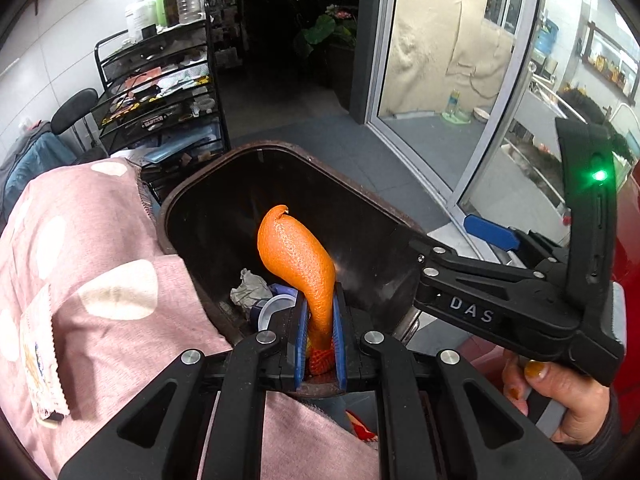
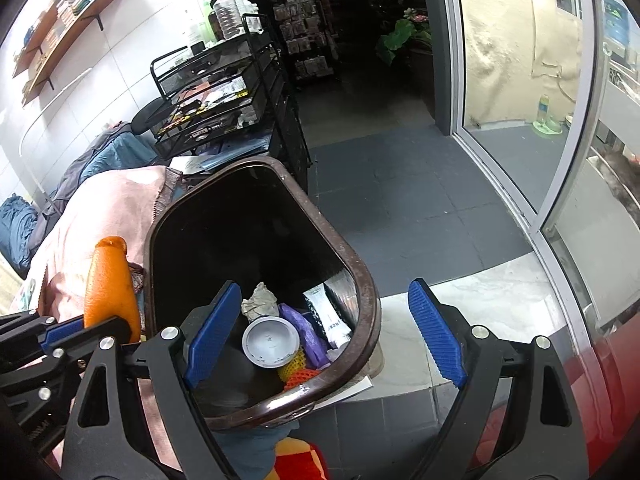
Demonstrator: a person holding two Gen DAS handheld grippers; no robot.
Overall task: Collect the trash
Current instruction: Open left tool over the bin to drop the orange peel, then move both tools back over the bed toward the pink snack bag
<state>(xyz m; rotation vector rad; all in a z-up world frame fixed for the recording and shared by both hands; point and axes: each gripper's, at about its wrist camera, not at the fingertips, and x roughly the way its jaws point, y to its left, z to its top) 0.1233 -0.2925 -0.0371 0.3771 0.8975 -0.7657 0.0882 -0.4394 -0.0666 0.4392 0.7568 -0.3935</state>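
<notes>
My left claw (image 1: 320,320) is clamped on a strip of orange peel (image 1: 298,256), pads pinching its lower end so the rest stands up and curls forward. From the left wrist view the peel sits over the bin's (image 1: 200,184) mouth; from the right wrist view it looks closer to the bin's left rim, beside the pink cloth (image 2: 104,208), so I can't tell if it is fully inside the opening. My right claw (image 2: 326,332) is spread wide and empty, hovering over the bin's near rim.

The bin already holds a crumpled tissue (image 2: 259,300), a white cup (image 2: 270,342), a purple wrapper (image 2: 302,328) and some orange netting (image 2: 302,376).

I judge the step is the drop. To do it well, I should carry the peel toward the middle of the opening, clear of the left rim and the cloth, then tip it down before parting the pads. The peel is curved and light, so it may cling to a ribbed pad; a small shake would free it. My right claw should stay off to the right, out of the fall line.
</notes>
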